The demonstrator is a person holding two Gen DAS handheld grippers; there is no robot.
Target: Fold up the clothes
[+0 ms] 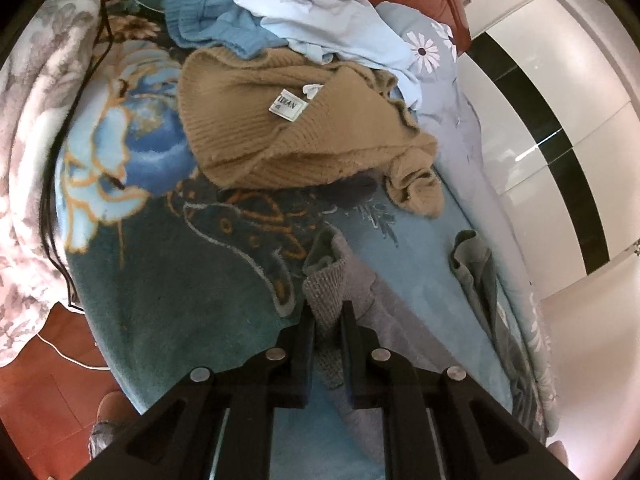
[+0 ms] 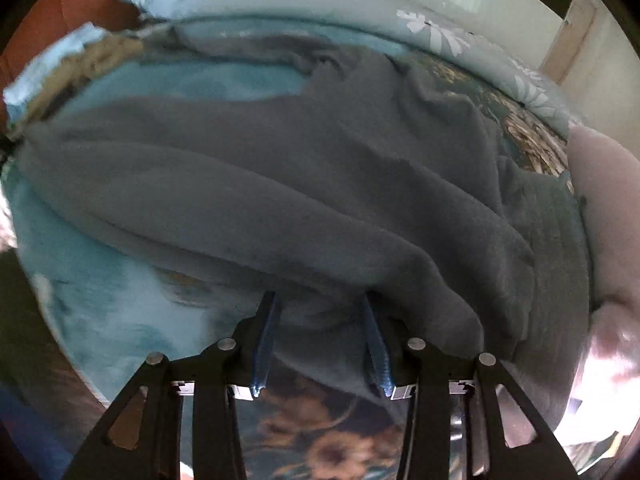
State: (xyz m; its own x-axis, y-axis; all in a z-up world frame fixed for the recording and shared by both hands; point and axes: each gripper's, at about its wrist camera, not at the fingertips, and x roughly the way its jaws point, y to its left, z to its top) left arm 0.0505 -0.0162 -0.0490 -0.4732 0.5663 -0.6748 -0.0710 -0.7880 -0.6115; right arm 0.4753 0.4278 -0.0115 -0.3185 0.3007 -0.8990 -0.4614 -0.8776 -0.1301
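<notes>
The left wrist view shows a bed covered by a blue flowered blanket (image 1: 160,240). A heap of clothes lies at its far end: a tan knit sweater (image 1: 304,140) with a white label, a blue knit (image 1: 208,12) behind it, and a pale blue shirt (image 1: 320,12) on top. Only this view shows that heap.

The left gripper (image 1: 329,312) is nearly closed, pinching the ribbed edge of a grey sweater (image 1: 352,300) at the near end of the bed.

The right wrist view shows the grey sweater (image 2: 280,184) spread out, its long axis running left to right across the blanket, rumpled in folds. The right gripper (image 2: 320,304) stands partly open, its blue-padded fingers (image 2: 266,340) straddling the sweater's near edge without pressing on it.
</notes>
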